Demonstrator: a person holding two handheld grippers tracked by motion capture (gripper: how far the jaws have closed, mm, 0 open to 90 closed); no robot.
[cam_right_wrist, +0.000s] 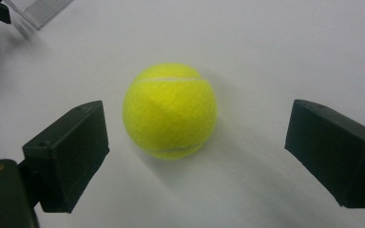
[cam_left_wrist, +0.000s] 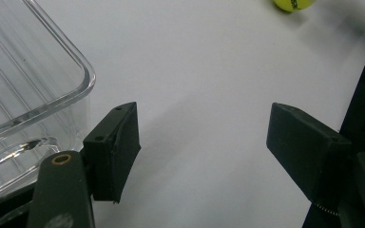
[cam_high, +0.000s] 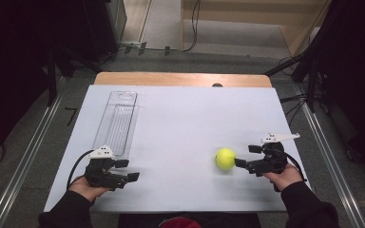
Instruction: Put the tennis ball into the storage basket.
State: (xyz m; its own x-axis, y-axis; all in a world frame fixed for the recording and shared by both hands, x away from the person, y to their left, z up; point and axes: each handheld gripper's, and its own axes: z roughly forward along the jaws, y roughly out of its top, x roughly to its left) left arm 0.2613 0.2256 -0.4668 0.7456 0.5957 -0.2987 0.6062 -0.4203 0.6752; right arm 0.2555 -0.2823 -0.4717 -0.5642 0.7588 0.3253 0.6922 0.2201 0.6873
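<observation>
Right gripper view: fuzzy yellow-green tennis ball sat dead ahead between my right gripper's wide-open, empty jaws.

The white table sheet is brightly and evenly lit from above, while the surrounding room falls into deep darkness. The yellow-green felt tennis ball casts a soft shadow. The clear plastic tray shows glare lines; near jaws blur slightly.
</observation>
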